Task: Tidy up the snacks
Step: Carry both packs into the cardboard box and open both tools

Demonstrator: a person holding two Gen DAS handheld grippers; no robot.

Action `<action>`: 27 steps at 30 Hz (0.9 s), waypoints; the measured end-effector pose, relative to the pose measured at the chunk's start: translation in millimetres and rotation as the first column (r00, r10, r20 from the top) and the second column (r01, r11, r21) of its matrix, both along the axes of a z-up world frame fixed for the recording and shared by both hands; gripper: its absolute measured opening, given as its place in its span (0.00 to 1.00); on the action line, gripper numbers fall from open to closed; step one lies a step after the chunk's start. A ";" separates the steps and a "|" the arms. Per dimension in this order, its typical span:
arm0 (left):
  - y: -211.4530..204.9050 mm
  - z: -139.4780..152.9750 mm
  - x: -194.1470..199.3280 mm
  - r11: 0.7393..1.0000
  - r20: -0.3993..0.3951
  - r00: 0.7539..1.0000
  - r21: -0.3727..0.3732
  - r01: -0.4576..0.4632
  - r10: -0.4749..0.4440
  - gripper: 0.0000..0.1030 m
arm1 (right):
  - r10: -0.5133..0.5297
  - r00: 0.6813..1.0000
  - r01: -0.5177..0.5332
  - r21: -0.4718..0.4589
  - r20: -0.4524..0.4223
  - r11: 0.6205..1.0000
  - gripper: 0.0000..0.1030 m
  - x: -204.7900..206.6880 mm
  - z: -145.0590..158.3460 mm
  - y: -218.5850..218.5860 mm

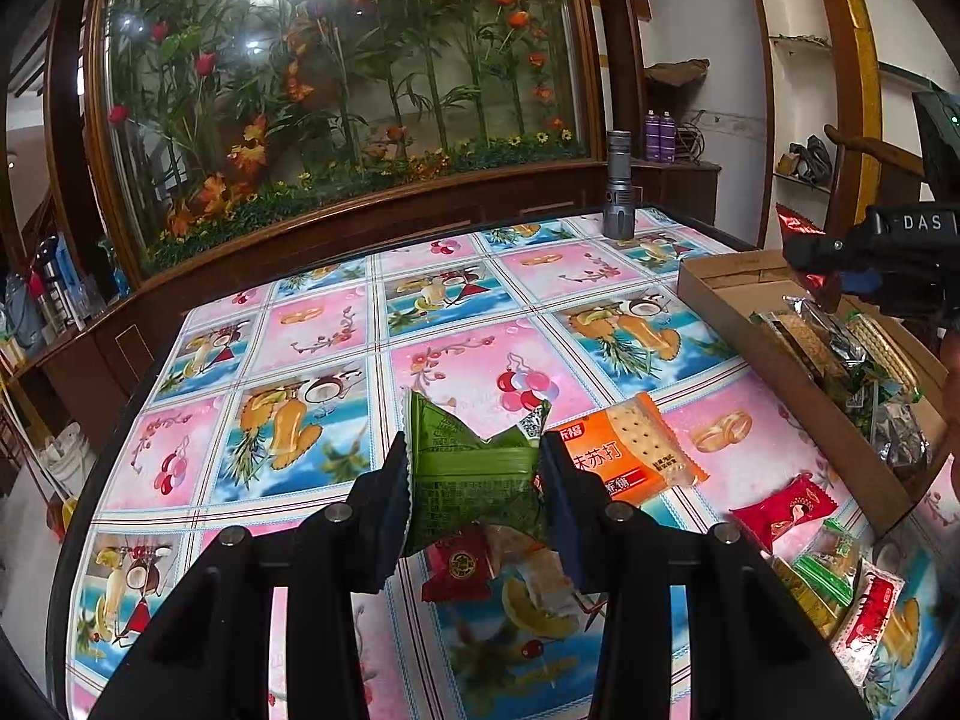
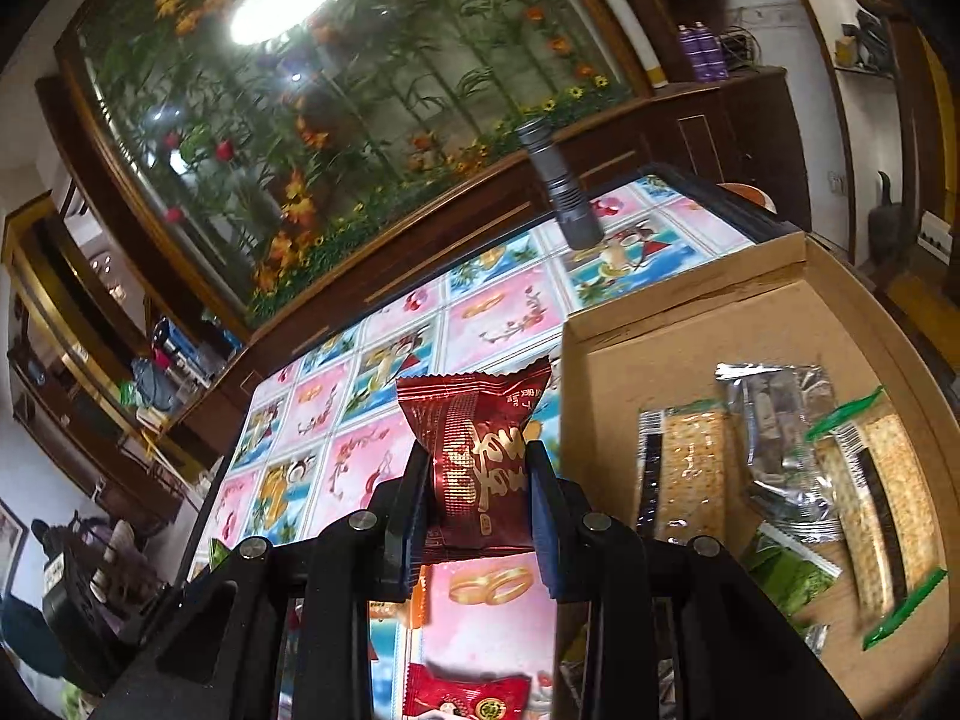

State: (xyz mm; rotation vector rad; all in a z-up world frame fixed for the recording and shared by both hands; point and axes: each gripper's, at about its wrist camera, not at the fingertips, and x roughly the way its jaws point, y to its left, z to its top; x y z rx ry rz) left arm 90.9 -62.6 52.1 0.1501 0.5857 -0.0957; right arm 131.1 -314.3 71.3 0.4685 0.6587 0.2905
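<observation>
Right gripper (image 2: 477, 474): jaws clamped on a dark red snack packet (image 2: 474, 450), long axis upright between the pads. Just right of these jaws, the open cardboard box (image 2: 612, 360), cracker packs already inside. Left gripper (image 1: 477, 480): jaws pinching a green snack packet (image 1: 468, 462) above the desk (image 1: 288, 360), box well off to the right. Right hand nearer.

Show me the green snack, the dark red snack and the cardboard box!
green snack (image 1: 474, 468), left wrist view, middle of the wrapper between the left tool's fingers.
dark red snack (image 2: 477, 456), right wrist view, printed front of the wrapper.
cardboard box (image 2: 684, 288), right wrist view, far wall.
</observation>
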 end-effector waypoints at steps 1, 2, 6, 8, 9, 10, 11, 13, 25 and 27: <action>-0.3 -0.1 -0.4 1.000 0.002 1.000 0.003 -0.001 0.001 0.39 | -0.001 1.000 0.001 0.002 -0.002 1.000 0.31 -0.1 0.2 -0.7; -0.5 0.3 -0.5 1.000 0.005 1.000 0.006 -0.002 0.002 0.39 | -0.002 1.000 0.002 0.003 -0.002 1.000 0.31 0.3 0.7 -1.8; -1.6 1.0 -1.7 1.000 0.010 1.000 0.000 0.003 -0.003 0.39 | -0.018 1.000 0.018 0.001 0.006 1.000 0.31 -0.1 4.0 -6.9; -1.8 1.7 -1.8 1.000 0.005 1.000 -0.018 0.012 -0.012 0.39 | -0.042 0.999 0.042 0.006 0.018 0.999 0.31 -0.9 7.4 -16.7; -1.3 2.6 -1.6 0.999 -0.001 1.000 -0.037 0.020 -0.020 0.39 | -0.055 0.998 0.055 0.010 0.023 0.998 0.31 -1.5 8.1 -20.9; -1.8 3.2 -1.0 0.998 -0.007 1.000 -0.054 0.026 -0.026 0.39 | -0.084 0.996 0.083 0.015 0.027 0.996 0.31 -2.4 9.5 -29.0; -2.8 4.0 -0.5 0.997 -0.010 0.999 -0.065 0.030 -0.030 0.39 | -0.101 0.994 0.100 0.021 0.028 0.995 0.31 -2.2 10.1 -34.8; -5.9 7.4 -0.4 0.994 -0.014 0.999 -0.104 0.045 -0.047 0.39 | -0.145 0.989 0.144 0.042 0.025 0.989 0.31 -2.1 10.6 -52.2; -108.4 21.5 21.4 0.939 -0.095 0.960 -0.254 0.233 -0.264 0.39 | -0.286 0.953 0.289 0.022 -0.096 0.957 0.31 9.0 1.1 -118.2; -134.1 21.0 26.4 0.924 -0.114 0.946 -0.279 0.263 -0.304 0.39 | -0.310 0.944 0.311 -0.004 -0.109 0.950 0.31 10.4 -0.5 -123.1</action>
